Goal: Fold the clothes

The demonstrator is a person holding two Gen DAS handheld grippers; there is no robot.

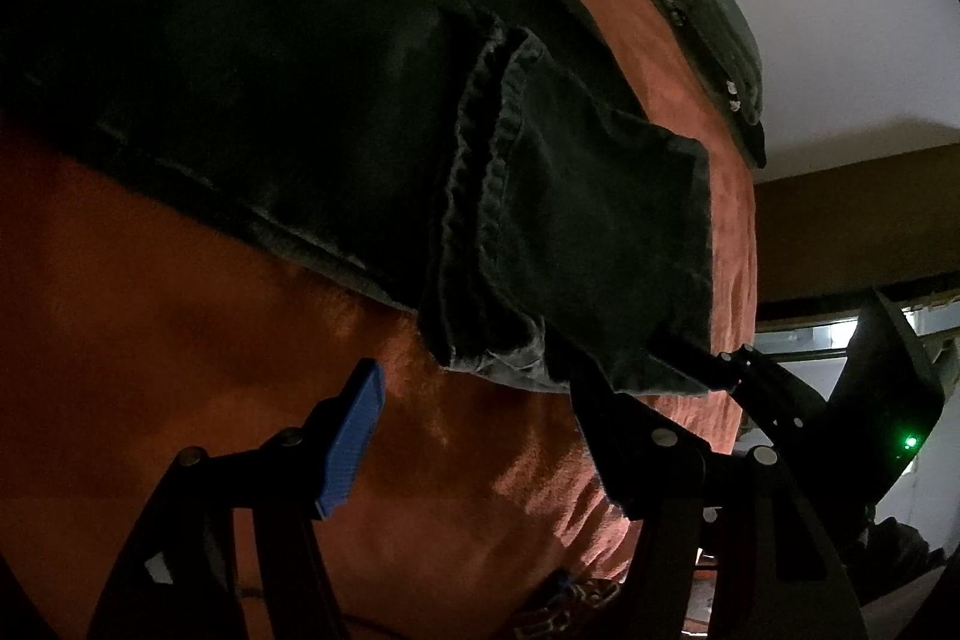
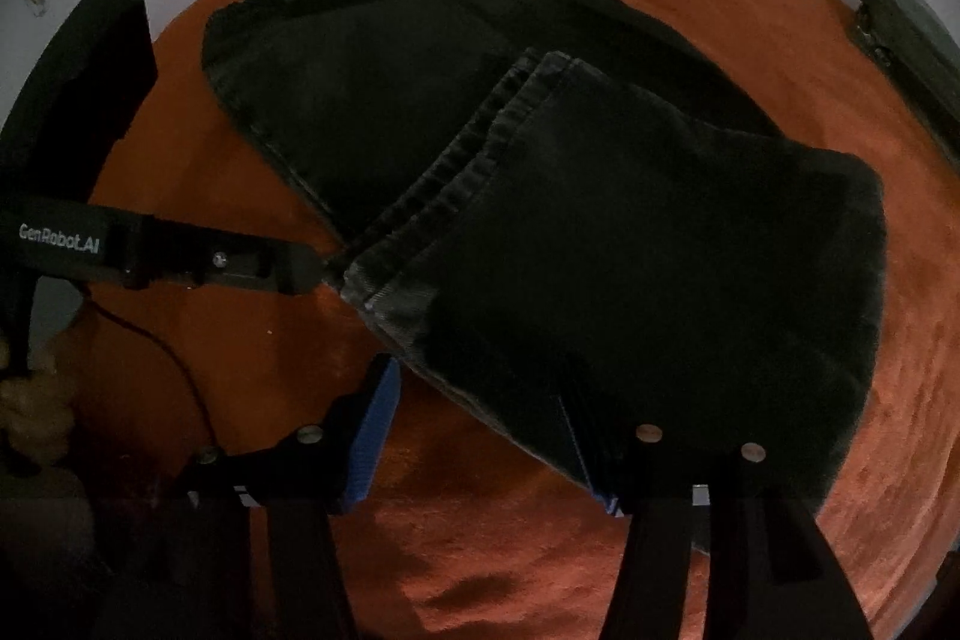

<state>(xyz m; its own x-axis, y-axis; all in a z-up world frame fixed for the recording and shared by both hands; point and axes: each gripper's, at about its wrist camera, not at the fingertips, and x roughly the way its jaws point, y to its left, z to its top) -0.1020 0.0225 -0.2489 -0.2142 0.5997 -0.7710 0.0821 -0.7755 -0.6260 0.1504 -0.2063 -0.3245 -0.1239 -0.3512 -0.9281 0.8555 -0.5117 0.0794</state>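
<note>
Both the left gripper (image 1: 480, 436) and the right gripper (image 2: 480, 436) are wide open low in their frames, with the hem of the dark jeans (image 2: 540, 220) between the fingers, spread across the middle of the orange blanket (image 2: 780, 40).

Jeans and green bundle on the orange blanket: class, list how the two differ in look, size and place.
The jeans are black; the green bundle is grey-green. The jeans are far larger, covering the middle of the blanket; the green bundle is a narrow strip at its far edge. The jeans show one leg folded over, hem seams visible; the green bundle looks tightly stacked. Both are cloth lying on the blanket.
</note>
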